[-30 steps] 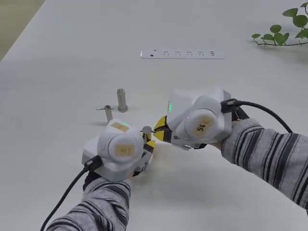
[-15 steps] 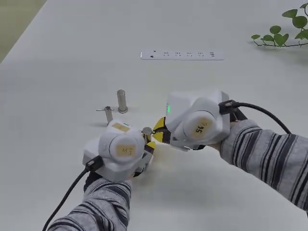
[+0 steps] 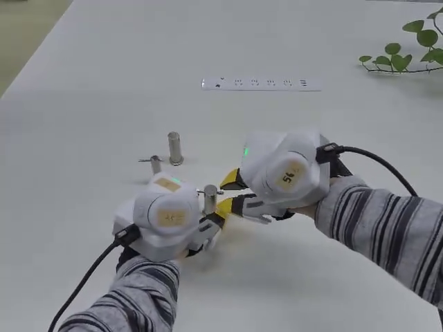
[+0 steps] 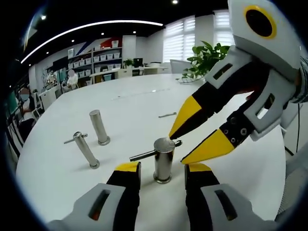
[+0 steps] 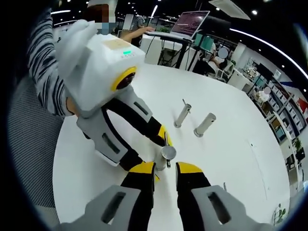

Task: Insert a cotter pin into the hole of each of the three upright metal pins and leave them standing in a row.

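Near pin (image 4: 163, 156) & cotter pin (image 4: 143, 155) are showing satin metal. Left tongs (image 4: 162, 167), right tongs (image 4: 177, 148) are showing glossy white plastic shells w/ matt yellow tips. Counter (image 3: 83, 104) is reading smooth, matt white.

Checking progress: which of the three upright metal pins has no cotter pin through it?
The far pin: nothing through its top. The middle pin and the near pin, between the jaws of the left gripper, each hold a cotter pin.
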